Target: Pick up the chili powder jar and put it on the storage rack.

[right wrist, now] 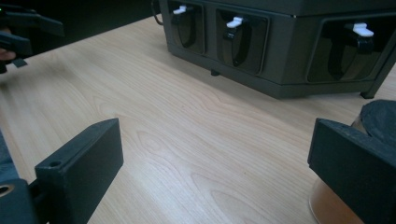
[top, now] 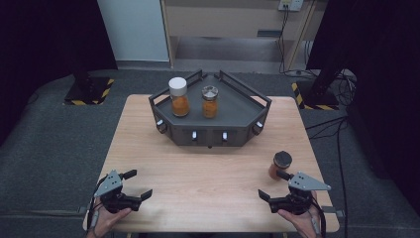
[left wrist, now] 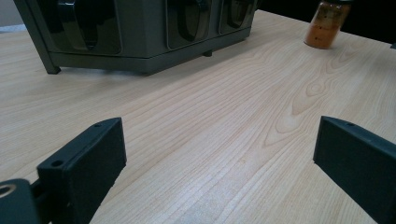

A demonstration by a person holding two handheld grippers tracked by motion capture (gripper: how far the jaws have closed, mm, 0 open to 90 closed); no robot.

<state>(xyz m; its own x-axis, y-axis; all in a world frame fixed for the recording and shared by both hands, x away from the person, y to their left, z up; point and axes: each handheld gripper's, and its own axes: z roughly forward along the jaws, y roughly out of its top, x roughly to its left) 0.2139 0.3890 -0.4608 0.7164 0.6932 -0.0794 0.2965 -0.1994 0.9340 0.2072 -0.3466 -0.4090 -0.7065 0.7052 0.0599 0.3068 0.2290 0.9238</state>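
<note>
A dark grey rack [top: 233,111] stands at the table's far middle, carrying a white-capped jar [top: 179,96] and a grey-capped jar [top: 210,101], both with orange powder. A third jar with a black lid [top: 281,164] stands on the table at the right, just beyond my right gripper [top: 274,185], which is open; in the right gripper view that jar [right wrist: 373,119] sits behind the right jaw. My left gripper [top: 138,184] is open near the front left edge with nothing between its jaws. The left gripper view shows the black-lid jar [left wrist: 327,25] far off and the rack [left wrist: 140,32].
The wooden table [top: 208,178] has free room across its middle and front. The rack's front faces carry small white-tipped levers [right wrist: 233,22]. Grey floor surrounds the table, with cables [top: 341,124] trailing at the right and stand bases with yellow-black tape behind.
</note>
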